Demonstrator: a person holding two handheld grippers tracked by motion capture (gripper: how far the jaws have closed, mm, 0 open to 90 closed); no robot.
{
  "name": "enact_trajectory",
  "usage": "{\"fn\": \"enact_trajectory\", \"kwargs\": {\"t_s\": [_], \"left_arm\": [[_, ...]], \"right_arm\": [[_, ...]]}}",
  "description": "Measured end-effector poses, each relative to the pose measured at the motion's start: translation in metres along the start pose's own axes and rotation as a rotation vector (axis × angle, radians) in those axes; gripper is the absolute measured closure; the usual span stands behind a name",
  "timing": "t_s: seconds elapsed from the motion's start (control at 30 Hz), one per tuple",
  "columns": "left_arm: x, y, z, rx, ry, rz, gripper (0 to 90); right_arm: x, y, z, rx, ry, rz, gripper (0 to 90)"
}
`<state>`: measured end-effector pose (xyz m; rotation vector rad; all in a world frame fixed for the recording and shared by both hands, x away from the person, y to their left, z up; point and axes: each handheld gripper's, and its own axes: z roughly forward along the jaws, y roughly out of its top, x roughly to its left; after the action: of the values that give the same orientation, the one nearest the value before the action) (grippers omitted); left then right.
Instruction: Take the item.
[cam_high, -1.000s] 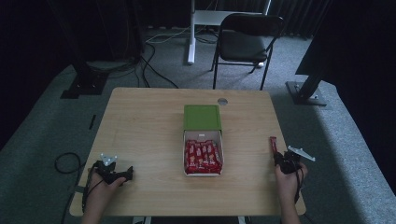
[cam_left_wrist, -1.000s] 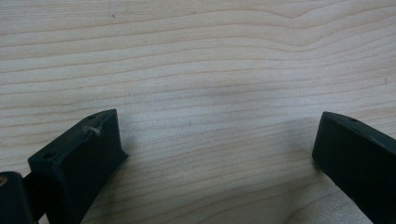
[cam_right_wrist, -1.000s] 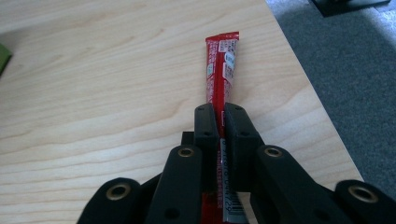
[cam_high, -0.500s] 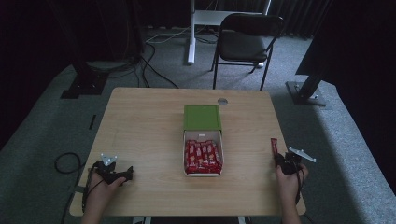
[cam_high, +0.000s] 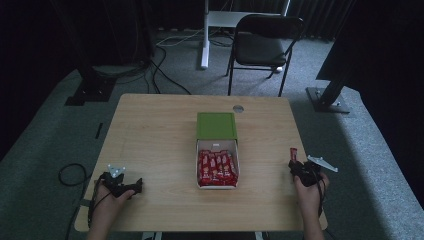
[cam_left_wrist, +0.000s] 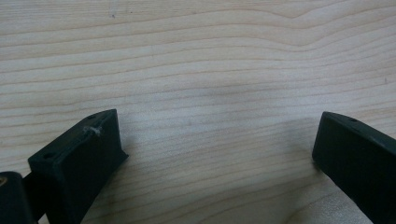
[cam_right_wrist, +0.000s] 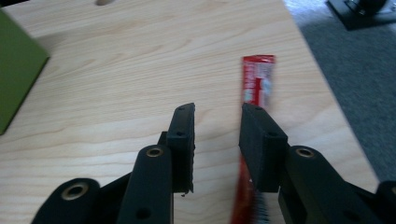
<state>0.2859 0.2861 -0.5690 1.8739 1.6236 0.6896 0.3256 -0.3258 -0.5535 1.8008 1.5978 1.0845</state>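
Note:
A red snack bar (cam_right_wrist: 258, 79) lies on the wooden table (cam_high: 155, 135) near its right edge, also seen as the bar (cam_high: 293, 153) in the high view. My right gripper (cam_right_wrist: 217, 126) stands over it. Its jaws have just been opening and now show a clear gap. The bar runs along and under the right-hand jaw without being pinched. From above, the right gripper (cam_high: 295, 164) sits just behind the bar. My left gripper (cam_left_wrist: 217, 135) is wide open over bare wood, at the table's near left corner (cam_high: 136, 185).
A white box (cam_high: 198, 165) packed with several red bars sits mid-table, its green lid (cam_high: 216, 125) folded back behind it. The lid's corner (cam_right_wrist: 16, 79) appears at the left of the right gripper view. A chair (cam_high: 262, 42) stands beyond the table.
The red bar at the right gripper's tips has settled flat on the table. The right hand has barely shifted. The left hand has stayed put.

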Motion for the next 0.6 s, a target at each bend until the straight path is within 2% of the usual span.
{"fn": "enact_trajectory", "kwargs": {"t_s": [0.23,0.37,0.47,0.53,0.57,0.6], "left_arm": [[0.000,0.000,0.000,0.002,0.000,0.002,2.1],[0.000,0.000,0.000,0.002,0.000,0.002,2.2],[0.000,0.000,0.000,0.001,0.000,0.002,2.1],[0.000,0.000,0.000,0.002,0.000,0.002,2.2],[0.000,0.000,0.000,0.002,0.000,0.002,2.2],[0.000,0.000,0.000,0.003,0.001,0.002,2.2]], "right_arm": [[0.010,-0.004,0.001,0.010,0.060,-0.084,61.7],[0.015,-0.007,0.000,0.004,0.093,-0.129,56.3],[0.019,-0.010,0.001,0.001,0.150,-0.184,50.3],[0.020,-0.011,0.001,0.005,0.163,-0.197,47.6],[0.022,-0.014,0.001,0.014,0.198,-0.213,43.7],[0.022,-0.015,0.001,0.019,0.204,-0.220,43.2]]}}
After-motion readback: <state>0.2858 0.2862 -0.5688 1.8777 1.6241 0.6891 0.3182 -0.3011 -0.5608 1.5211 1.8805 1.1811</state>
